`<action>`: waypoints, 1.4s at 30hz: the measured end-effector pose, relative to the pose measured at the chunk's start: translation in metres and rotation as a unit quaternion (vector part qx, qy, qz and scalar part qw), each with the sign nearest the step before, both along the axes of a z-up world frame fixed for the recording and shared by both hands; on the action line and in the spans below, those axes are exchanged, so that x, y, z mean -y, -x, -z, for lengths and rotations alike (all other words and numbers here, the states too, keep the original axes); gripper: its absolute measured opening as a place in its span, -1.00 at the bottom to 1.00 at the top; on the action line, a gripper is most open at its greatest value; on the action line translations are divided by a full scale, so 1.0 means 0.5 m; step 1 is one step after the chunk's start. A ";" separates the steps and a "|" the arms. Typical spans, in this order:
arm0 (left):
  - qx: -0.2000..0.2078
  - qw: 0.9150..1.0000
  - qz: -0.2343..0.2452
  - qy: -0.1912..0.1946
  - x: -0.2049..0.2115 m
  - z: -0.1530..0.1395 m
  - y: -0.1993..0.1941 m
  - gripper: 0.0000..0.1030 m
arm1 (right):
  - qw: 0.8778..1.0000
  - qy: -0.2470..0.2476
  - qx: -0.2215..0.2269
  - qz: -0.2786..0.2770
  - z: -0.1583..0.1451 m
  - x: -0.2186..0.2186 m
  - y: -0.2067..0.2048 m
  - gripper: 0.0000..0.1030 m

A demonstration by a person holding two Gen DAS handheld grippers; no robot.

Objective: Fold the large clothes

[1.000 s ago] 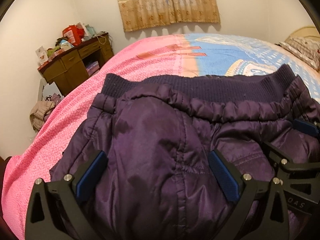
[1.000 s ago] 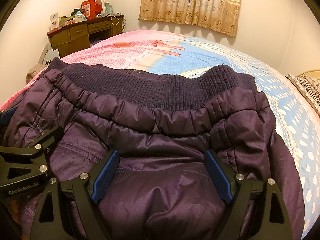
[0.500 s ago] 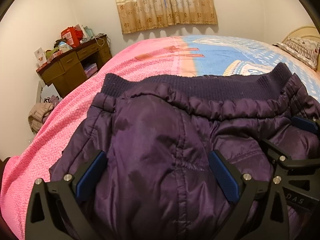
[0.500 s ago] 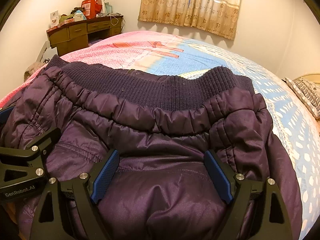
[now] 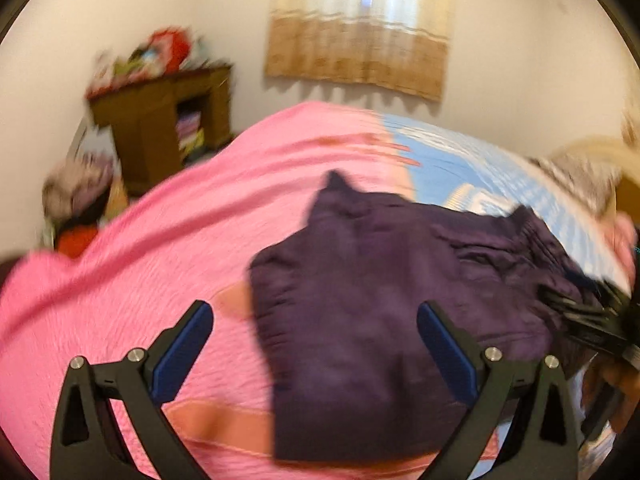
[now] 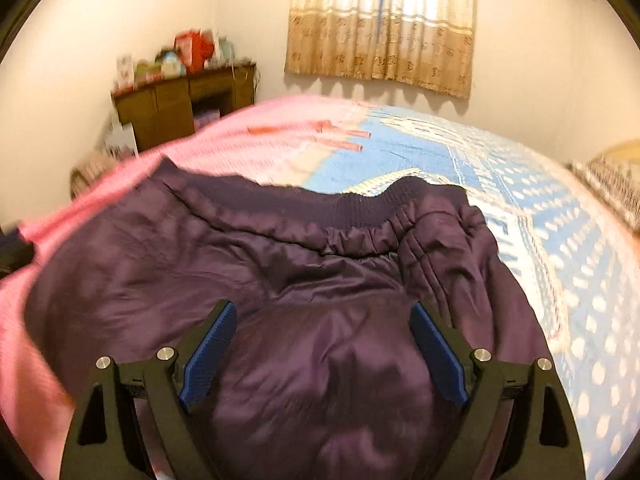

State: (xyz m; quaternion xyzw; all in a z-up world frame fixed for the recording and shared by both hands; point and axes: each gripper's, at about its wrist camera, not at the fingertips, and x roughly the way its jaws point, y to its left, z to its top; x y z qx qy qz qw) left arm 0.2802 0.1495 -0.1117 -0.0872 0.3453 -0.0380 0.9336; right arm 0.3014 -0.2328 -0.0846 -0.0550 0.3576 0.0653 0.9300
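A dark purple padded jacket (image 5: pixel 380 304) lies folded on the bed, its ribbed hem (image 6: pixel 360 204) at the far side. My left gripper (image 5: pixel 316 344) is open and raised above the jacket's left edge, holding nothing. My right gripper (image 6: pixel 320 344) is open and low over the jacket (image 6: pixel 280 280), with purple fabric bulging between its blue pads (image 6: pixel 208 356); no grip on it shows. The right gripper also shows at the right edge of the left wrist view (image 5: pixel 592 316). Both views are motion-blurred.
The bedspread is pink (image 5: pixel 160 248) on the left and blue with white dots (image 6: pixel 560 240) on the right. A brown desk (image 5: pixel 160 120) with clutter stands at the far left wall. Curtains (image 6: pixel 384 24) hang at the back. A pillow (image 6: pixel 612 184) lies far right.
My left gripper has pulled back, up and to the left, off the jacket, so pink bedspread now shows under it. My right gripper has backed off slightly. Both stay open.
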 end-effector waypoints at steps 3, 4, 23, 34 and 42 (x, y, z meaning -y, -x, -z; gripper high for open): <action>-0.041 0.993 0.008 0.114 -0.057 0.049 -0.018 0.99 | 1.000 0.005 -0.002 0.017 0.003 -0.001 0.012 0.78; -0.050 0.986 0.015 0.157 -0.064 0.066 -0.017 0.99 | 1.000 0.021 0.000 0.016 0.013 -0.008 0.012 0.78; -0.080 0.954 0.110 0.268 -0.027 0.143 -0.086 0.81 | 0.990 0.131 0.051 0.010 0.082 -0.057 0.022 0.92; 0.016 0.946 0.149 0.289 -0.002 0.035 -0.048 -0.43 | 0.991 0.121 0.058 0.010 0.080 -0.059 0.024 0.92; 0.090 0.949 0.224 0.204 0.133 -0.155 -0.017 -0.51 | 0.996 0.030 0.076 0.023 0.035 0.007 0.065 0.92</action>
